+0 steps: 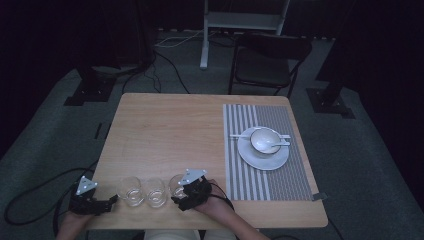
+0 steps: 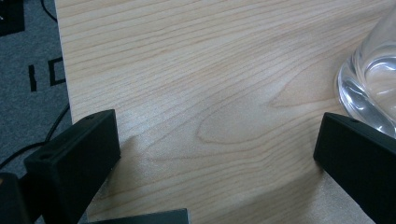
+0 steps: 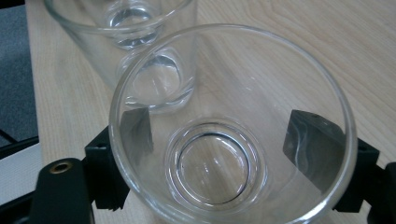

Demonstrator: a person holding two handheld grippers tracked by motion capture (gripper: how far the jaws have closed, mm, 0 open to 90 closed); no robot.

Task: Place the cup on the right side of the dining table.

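Right gripper view: unlabelled clear glass [image 3: 219, 154] sits between right gripper [image 3: 233, 154] jaws.

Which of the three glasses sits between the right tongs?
The rightmost glass, nearest the placemat: the right tongs straddle it, one jaw on each side. The middle glass and left glass stand free.

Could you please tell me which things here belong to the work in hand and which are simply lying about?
In hand:
- right gripper, jaws either side of the nearest glass
- middle glass and left glass
- left gripper, open beside the left glass

Lying about:
- striped placemat
- plate, bowl, spoon
- chair
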